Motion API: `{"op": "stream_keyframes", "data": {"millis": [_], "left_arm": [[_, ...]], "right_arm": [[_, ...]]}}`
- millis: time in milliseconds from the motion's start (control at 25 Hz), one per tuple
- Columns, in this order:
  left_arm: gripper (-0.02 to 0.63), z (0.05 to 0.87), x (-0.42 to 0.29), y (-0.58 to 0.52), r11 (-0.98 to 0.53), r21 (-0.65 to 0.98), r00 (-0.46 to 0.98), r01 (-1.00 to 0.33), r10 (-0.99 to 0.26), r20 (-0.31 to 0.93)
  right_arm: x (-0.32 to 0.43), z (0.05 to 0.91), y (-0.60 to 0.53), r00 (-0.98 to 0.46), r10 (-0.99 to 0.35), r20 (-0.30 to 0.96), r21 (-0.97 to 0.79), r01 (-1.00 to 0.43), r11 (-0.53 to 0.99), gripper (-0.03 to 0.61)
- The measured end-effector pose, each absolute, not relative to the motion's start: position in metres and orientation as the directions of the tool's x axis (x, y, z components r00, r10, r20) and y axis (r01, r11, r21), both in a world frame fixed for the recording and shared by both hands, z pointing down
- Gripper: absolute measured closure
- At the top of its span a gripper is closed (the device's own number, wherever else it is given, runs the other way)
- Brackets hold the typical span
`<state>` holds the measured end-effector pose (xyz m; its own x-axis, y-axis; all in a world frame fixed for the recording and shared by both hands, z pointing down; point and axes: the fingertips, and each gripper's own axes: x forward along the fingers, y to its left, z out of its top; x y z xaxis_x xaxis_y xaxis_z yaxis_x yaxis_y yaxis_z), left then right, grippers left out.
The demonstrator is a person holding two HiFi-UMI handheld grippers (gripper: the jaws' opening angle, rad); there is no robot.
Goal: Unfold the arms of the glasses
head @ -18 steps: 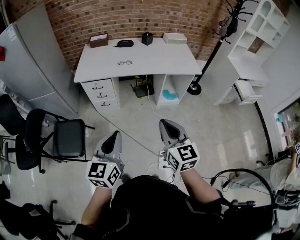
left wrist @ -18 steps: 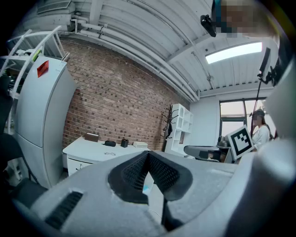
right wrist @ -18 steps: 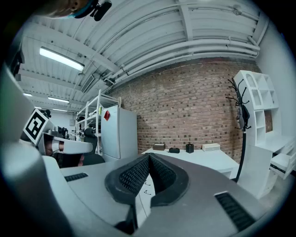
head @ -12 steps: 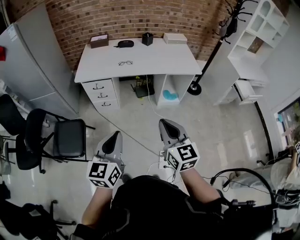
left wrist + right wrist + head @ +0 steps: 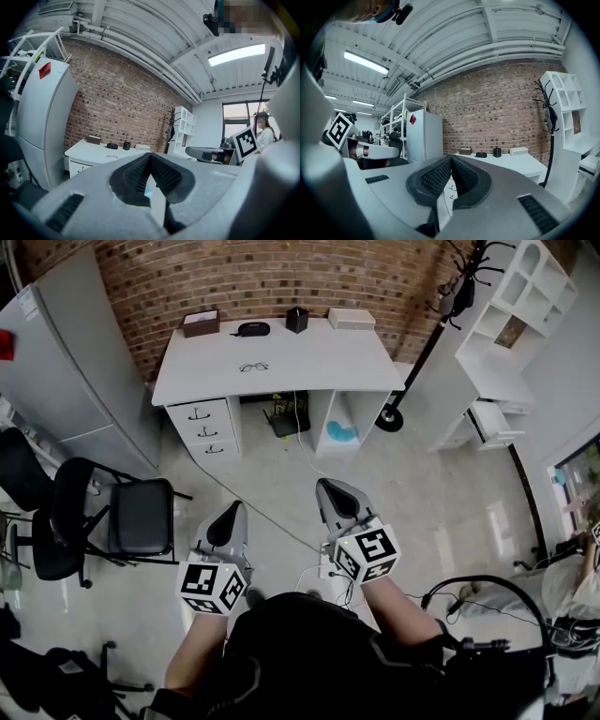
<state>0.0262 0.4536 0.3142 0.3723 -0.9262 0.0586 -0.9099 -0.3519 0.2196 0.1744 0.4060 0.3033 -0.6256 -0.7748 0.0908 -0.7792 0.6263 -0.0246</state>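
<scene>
The glasses (image 5: 253,367) are thin and dark-framed and lie on the white desk (image 5: 319,362) against the brick wall, far ahead of me. Whether their arms are folded is too small to tell. My left gripper (image 5: 229,510) and right gripper (image 5: 329,487) hang side by side over the floor, well short of the desk. Both point level toward it. In the left gripper view the left gripper (image 5: 150,155) has its ribbed pads pressed together with nothing between them. The right gripper (image 5: 451,158) looks the same in the right gripper view. The desk (image 5: 89,152) shows beyond the left jaws.
A brown box (image 5: 198,322), a black case (image 5: 252,329), a black cup (image 5: 296,319) and a white box (image 5: 351,318) line the desk's back edge. Black chairs (image 5: 136,517) stand at left beside a grey cabinet (image 5: 66,371). A coat stand (image 5: 422,352), white shelving (image 5: 511,334) and floor cables (image 5: 281,526) are around.
</scene>
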Motion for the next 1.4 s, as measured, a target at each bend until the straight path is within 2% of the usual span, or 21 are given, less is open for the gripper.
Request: {"op": "stream_keyframes", "data": {"millis": [1400], "left_arm": [[0.607,0.326,-0.083,0.453,-0.416,0.251,0.433,-0.874,-0.901,0.012]], "right_arm": [[0.076,0.318,0.420,-0.569,-0.813,0.127,0.015,-0.818,0.575,0.569]]}}
